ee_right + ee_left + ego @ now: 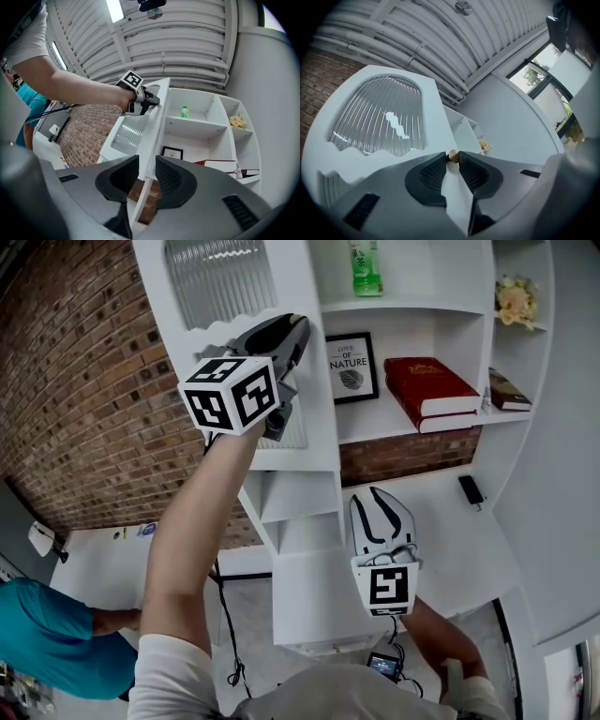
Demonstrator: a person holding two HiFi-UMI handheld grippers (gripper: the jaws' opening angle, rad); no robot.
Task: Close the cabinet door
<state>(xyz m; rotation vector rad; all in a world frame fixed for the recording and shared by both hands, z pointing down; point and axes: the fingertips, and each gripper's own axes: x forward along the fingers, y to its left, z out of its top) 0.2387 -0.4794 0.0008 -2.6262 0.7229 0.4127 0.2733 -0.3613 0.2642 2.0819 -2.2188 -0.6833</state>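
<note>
The white cabinet door (234, 296) with a ribbed glass pane stands swung out from the shelf unit. My left gripper (296, 338) is raised to the door's free edge and shut on it. In the left gripper view the door's edge (457, 197) runs between the pads (433, 176), and a small brass knob (453, 155) sits pinched at the fingertips of that gripper (453, 158). My right gripper (380, 512) hangs lower, in front of the counter, open with nothing in it. The right gripper view shows its jaws (147, 164) apart, with the door (133, 131) and left gripper (151, 99) far ahead.
The open shelves hold a green bottle (366, 268), a framed sign (352, 367), red books (427, 390), flowers (516, 301) and a small black device (471, 489). A brick wall (84, 409) lies left of the door. A person in a teal top (47, 638) stands at lower left.
</note>
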